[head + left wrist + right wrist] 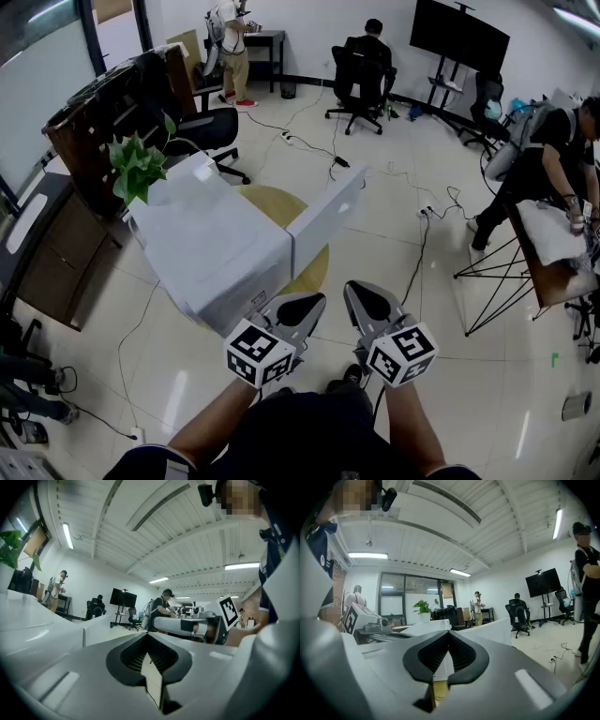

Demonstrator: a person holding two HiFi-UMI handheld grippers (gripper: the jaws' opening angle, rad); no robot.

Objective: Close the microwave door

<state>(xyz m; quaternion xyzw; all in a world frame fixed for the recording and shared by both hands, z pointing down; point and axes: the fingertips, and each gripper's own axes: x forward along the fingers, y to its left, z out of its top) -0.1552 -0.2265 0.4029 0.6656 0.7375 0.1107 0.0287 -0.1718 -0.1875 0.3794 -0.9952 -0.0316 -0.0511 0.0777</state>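
Note:
The white microwave (211,239) sits on a round yellow table (281,202), and its door (326,217) stands swung open to the right. Both grippers hover in front of it at the lower middle of the head view, touching nothing. My left gripper (302,305) is shut and empty, just short of the microwave's near corner. My right gripper (366,298) is also shut and empty, below the open door. In the left gripper view the jaws (149,635) meet, with the door (101,625) ahead. In the right gripper view the jaws (449,632) meet, and the door (492,630) lies beyond.
A potted plant (139,167) stands at the microwave's far left, beside a dark wooden cabinet (103,122) and a black office chair (211,127). Cables (422,244) run over the floor. A person (548,159) bends over a table (553,267) at right.

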